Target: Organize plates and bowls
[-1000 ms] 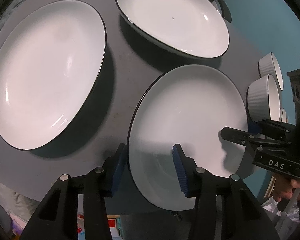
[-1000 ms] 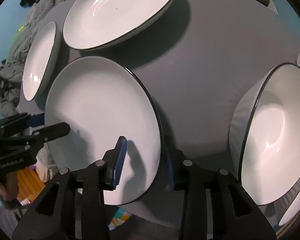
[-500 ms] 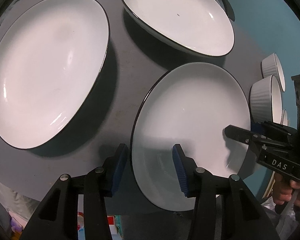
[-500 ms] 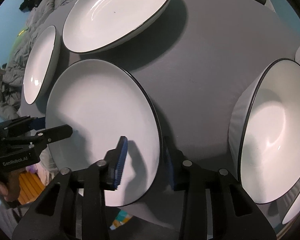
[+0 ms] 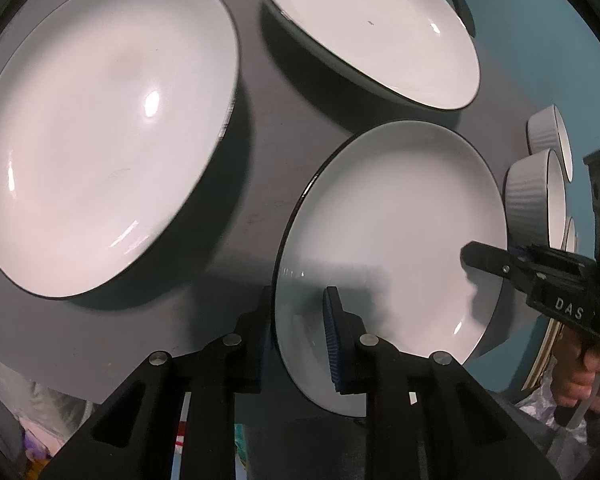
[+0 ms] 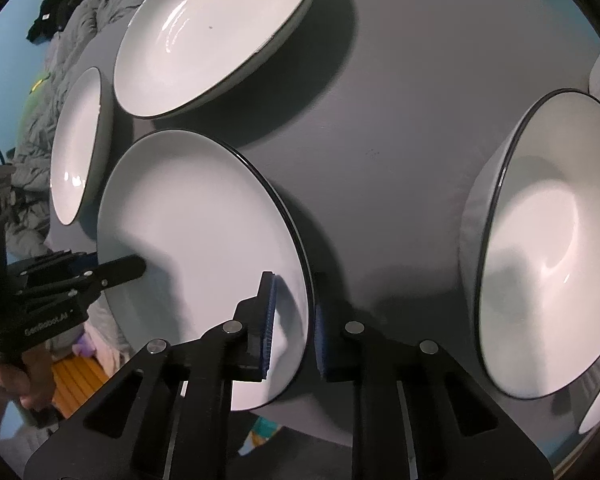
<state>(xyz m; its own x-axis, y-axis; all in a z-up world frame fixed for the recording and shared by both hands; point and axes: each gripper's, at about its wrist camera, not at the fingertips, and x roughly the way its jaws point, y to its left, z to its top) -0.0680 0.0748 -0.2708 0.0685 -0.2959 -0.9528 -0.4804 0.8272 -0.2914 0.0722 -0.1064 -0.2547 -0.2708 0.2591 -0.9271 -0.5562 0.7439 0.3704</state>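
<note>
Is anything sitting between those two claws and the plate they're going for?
Nothing visible. The left gripper and right gripper each already straddle opposite rims of the near plate, one finger above and one beneath. Whether the pads touch it, I can't tell.

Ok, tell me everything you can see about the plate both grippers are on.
The held plate is round, white and glossy, ceramic by its look, with a thin black rim and a shallow well. The left gripper clamps its near edge, and the right gripper clamps the opposite edge, one pad on each face. It overhangs the grey table, apparently lifted and tilted. Nothing lies on it.
</note>
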